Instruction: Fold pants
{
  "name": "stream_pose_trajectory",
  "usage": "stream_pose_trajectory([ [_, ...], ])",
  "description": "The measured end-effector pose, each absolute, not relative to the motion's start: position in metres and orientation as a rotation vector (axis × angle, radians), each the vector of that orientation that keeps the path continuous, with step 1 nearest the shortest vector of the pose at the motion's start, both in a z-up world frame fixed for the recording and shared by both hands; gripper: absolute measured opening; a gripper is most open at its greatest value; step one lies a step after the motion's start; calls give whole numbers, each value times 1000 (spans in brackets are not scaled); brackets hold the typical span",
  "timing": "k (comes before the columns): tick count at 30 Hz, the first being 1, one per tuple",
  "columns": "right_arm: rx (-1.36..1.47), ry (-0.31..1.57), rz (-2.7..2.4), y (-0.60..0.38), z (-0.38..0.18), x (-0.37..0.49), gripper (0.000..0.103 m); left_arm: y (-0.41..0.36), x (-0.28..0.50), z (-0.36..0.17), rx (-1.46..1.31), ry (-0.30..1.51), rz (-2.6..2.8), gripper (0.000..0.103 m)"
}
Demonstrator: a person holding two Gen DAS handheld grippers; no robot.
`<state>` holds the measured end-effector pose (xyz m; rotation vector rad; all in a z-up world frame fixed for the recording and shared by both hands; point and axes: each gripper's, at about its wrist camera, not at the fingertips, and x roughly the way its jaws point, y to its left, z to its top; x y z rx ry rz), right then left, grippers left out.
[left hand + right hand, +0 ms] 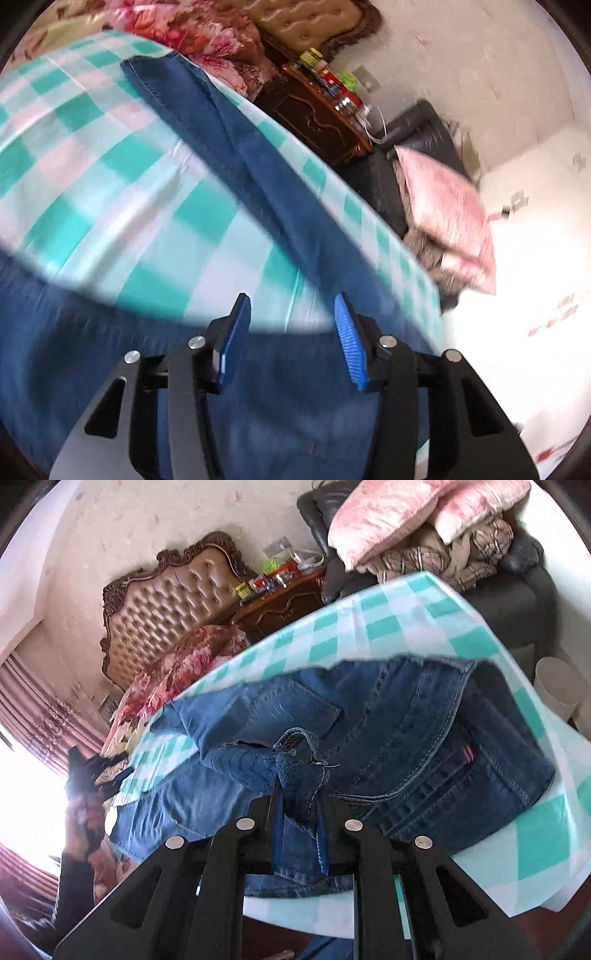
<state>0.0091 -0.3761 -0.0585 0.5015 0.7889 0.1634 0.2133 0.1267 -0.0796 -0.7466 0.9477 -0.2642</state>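
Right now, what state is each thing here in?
Jeans: spread on the checked cloth, partly folded, one bunched end lifted.
Left gripper: jaws open, nothing between them, over the jeans.
Right gripper: jaws shut on the bunched denim.
Pink pillow: stacked on folded bedding.

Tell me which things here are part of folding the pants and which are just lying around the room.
Part of the job:
- jeans
- checked cloth they lie on
- right gripper, shut on a bunch of denim
- left gripper, open over the jeans

Just lying about:
- pink pillow
- floral blanket
- wooden nightstand
- white bin
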Motion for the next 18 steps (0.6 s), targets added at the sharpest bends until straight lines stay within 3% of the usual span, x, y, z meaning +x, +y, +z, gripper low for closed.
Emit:
stream_pose_trajectory([
  [4, 484, 749, 148, -388, -38, 15, 16, 149, 285, -93, -886, 951, -247, 37],
  [18, 516, 688, 111, -431, 2, 65, 16, 210, 418, -163, -1077, 1004, -61, 37],
])
